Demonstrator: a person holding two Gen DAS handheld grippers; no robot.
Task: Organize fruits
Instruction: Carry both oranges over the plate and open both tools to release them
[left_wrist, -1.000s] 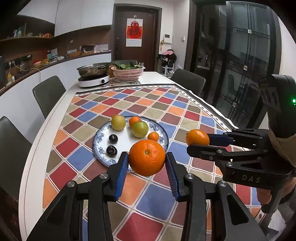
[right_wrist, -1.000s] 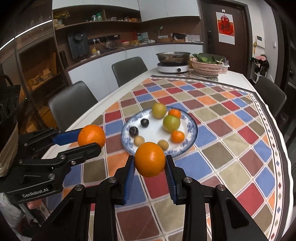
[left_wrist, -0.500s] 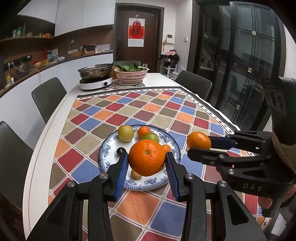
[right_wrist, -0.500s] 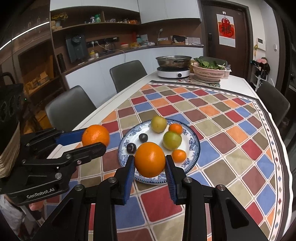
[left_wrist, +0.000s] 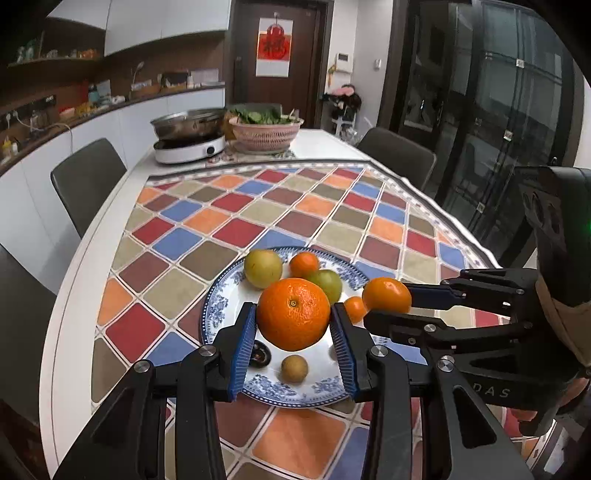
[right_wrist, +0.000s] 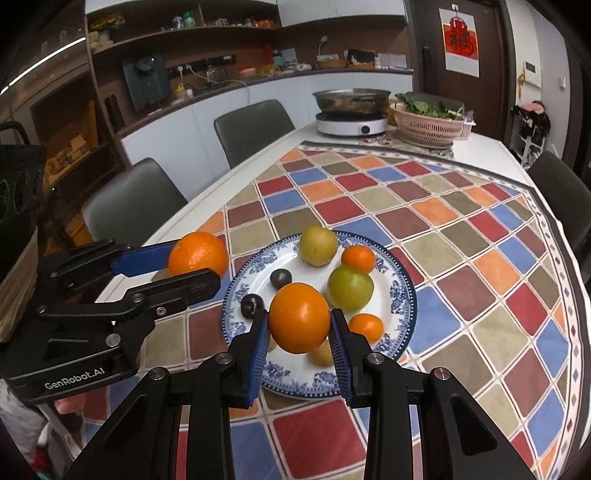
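Left wrist view first: the left gripper (left_wrist: 293, 326) has its blue-padded jaws closed snugly on a big round orange with a navel dot (left_wrist: 293, 314), and it hangs right above the near half of the blue-and-white patterned china plate (left_wrist: 218, 314). So the landing spot lies straight below and a touch ahead of the jaws. On that plate, a yellow-green round fruit (left_wrist: 263, 268) and a small tangerine (left_wrist: 304, 264) sit at the far side, a green fruit (left_wrist: 327, 283) peeks from behind the held orange, a small brown fruit (left_wrist: 294, 368) and a dark plum (left_wrist: 261, 355) sit near the front rim. Bare white china shows on the plate's left side, and that looks like the open room. Coming in from the right of the plate is the right gripper (left_wrist: 388, 308), clamped on a smaller smooth orange (left_wrist: 386, 299), just beside the plate's right rim. Over to the right wrist view: here the right gripper (right_wrist: 298, 330) pinches its orange (right_wrist: 299, 317) above the plate's (right_wrist: 406, 291) near-centre, with the green fruit (right_wrist: 350, 288) just beyond and another small tangerine (right_wrist: 366, 326) close at the right. The left gripper (right_wrist: 195, 267) hangs off the plate's left rim with its orange (right_wrist: 198, 258). Both are about equally near; the crowd of fruit leaves tight gaps, so a drop could nudge the neighbours. The checked multicolour tablecloth (right_wrist: 480, 258) offers wide flat margin all round the plate.
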